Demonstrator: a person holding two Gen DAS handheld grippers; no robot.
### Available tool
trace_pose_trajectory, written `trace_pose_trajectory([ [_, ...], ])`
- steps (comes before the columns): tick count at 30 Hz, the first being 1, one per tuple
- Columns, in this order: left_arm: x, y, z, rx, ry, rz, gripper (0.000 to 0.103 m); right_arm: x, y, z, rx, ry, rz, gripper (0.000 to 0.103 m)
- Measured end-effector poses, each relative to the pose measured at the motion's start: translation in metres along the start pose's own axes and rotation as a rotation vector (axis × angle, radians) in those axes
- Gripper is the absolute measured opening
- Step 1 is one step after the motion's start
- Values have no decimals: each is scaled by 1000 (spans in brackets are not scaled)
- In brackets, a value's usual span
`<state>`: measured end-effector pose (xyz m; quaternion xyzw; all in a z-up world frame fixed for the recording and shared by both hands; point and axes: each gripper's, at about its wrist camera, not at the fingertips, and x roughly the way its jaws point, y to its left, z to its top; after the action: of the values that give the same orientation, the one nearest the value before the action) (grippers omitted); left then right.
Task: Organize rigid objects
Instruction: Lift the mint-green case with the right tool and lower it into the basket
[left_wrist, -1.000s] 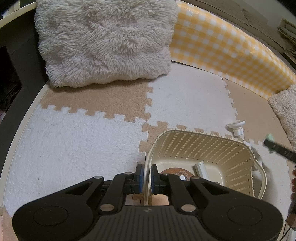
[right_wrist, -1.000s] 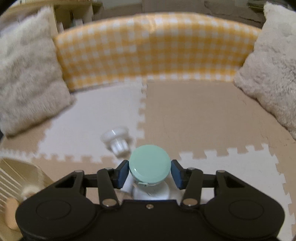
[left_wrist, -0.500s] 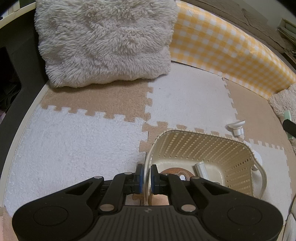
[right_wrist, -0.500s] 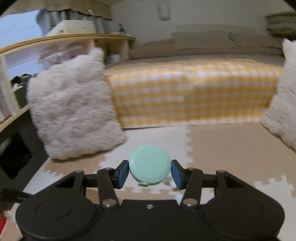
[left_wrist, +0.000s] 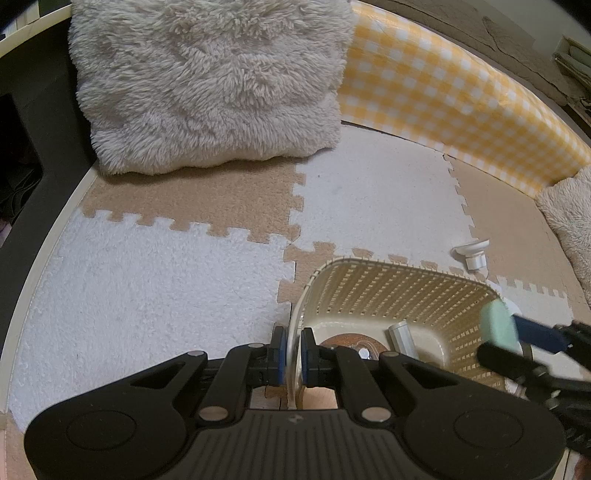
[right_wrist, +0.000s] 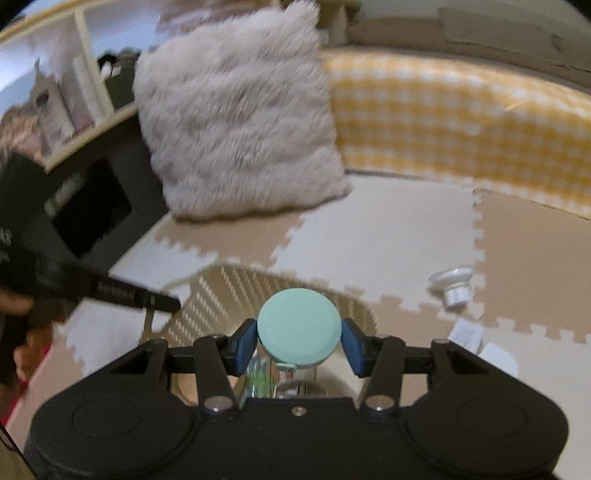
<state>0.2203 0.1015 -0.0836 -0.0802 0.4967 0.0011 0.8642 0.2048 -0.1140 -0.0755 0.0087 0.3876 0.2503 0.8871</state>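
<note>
While the left gripper pinches the near rim of the cream perforated plastic basket to steady it, the right gripper clamps 1 mint-green round plastic disc above the basket's opening, seemingly ready to drop it in.

right gripper | jaws clamp mint round lid | above cream basket

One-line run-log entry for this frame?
left gripper: shut on basket rim | right gripper: holds mint-lidded container over basket | white cap: on mat
</note>
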Motion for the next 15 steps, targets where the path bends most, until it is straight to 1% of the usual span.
trace_pose_trajectory([
  [5,0,-1,0,2,0,1,7,17,5,-1,-37,56,-38,51],
  [9,0,-1,0,2,-1,0,7,30,10,2,-99,101,-80,51],
  [15,-1,-1,0,2,-1,-1,7,43,21,5,-181,184,-120,51],
])
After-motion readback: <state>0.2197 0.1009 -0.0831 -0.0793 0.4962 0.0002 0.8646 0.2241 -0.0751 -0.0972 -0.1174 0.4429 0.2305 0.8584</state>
